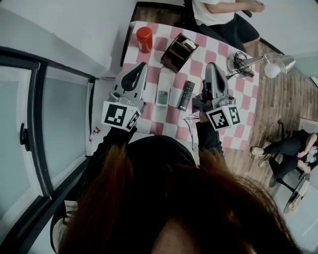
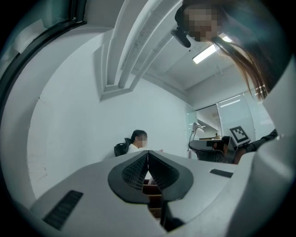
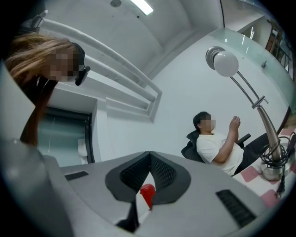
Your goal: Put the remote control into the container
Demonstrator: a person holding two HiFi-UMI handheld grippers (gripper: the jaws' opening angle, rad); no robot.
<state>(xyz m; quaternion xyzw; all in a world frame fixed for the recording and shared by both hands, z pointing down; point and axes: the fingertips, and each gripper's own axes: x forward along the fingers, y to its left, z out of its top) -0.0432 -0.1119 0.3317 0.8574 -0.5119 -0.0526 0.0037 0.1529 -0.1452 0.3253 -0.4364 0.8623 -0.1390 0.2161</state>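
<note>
A black remote control (image 1: 186, 95) lies on the checked table (image 1: 238, 94), between my two grippers. A smaller pale remote (image 1: 162, 96) lies just left of it. The brown open container (image 1: 179, 51) stands farther back, and part of the container (image 2: 150, 187) shows through the gap below the left jaws. My left gripper (image 1: 141, 67) (image 2: 148, 152) is held over the table's left edge, shut and empty. Right of the black remote, my right gripper (image 1: 211, 66) (image 3: 150, 153) is raised and tilted slightly upward, also shut with nothing in it.
A red cup (image 1: 144, 38) (image 3: 147, 193) stands at the far left corner. A desk lamp (image 1: 271, 64) (image 3: 226, 62) and cables (image 1: 241, 62) occupy the right side. One person (image 1: 223, 12) (image 3: 217, 143) sits at the far end; another person (image 1: 293, 149) sits on the floor's right.
</note>
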